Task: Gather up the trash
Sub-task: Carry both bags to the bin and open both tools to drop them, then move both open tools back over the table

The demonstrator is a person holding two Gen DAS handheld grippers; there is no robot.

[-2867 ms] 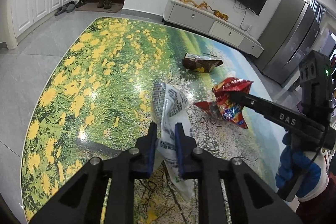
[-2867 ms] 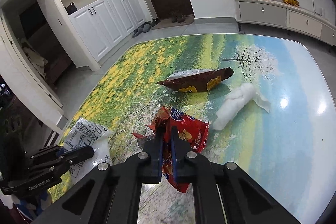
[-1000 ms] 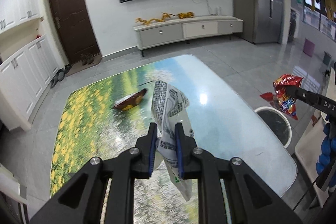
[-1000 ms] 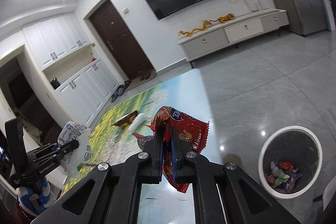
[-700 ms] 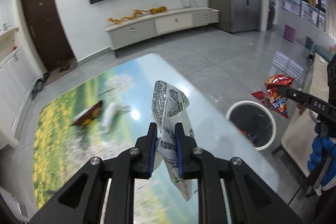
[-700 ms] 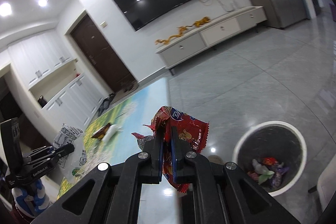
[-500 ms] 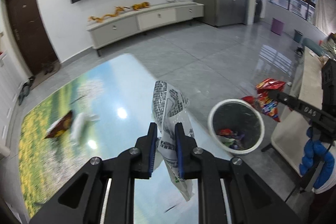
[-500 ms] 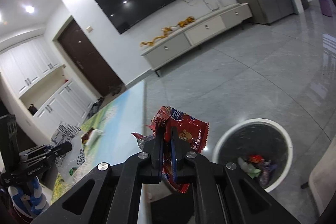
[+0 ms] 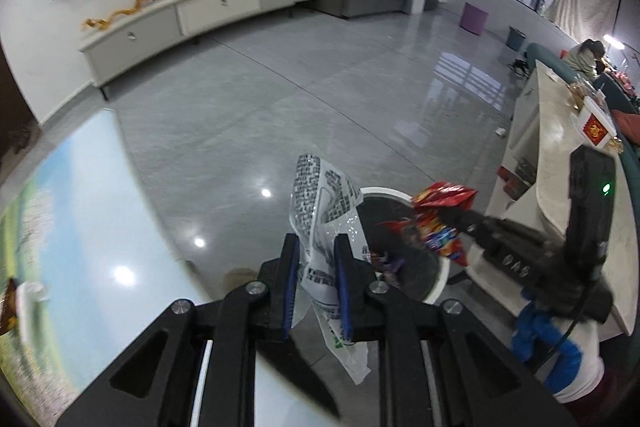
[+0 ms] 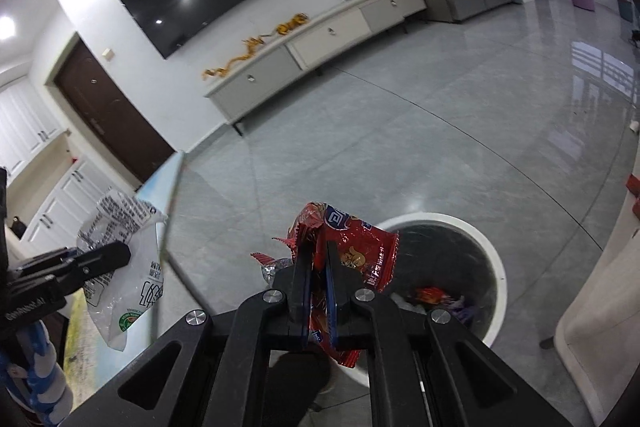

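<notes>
My left gripper (image 9: 316, 247) is shut on a white printed plastic bag (image 9: 324, 211), held past the table's end, near the bin. My right gripper (image 10: 318, 255) is shut on a red snack wrapper (image 10: 356, 247) and holds it over the near rim of a round white trash bin (image 10: 490, 255) with several wrappers inside. In the left wrist view the bin (image 9: 436, 275) sits on the floor just beyond the bag, with the right gripper (image 9: 448, 217) and red wrapper (image 9: 440, 223) above it. The right wrist view shows the left gripper (image 10: 120, 255) and white bag (image 10: 120, 251) at the left.
The table with the landscape print (image 9: 72, 227) ends at lower left; a brown wrapper (image 9: 6, 307) and white tissue (image 9: 28, 291) lie on it. A white counter (image 9: 560, 187) stands right of the bin. Grey tiled floor (image 9: 280, 99) stretches to the TV cabinet (image 9: 200, 11).
Both grippers have swung right, away from the table, carrying their trash. The bin has come closer and now lies right under the red wrapper and just beyond the white bag.
</notes>
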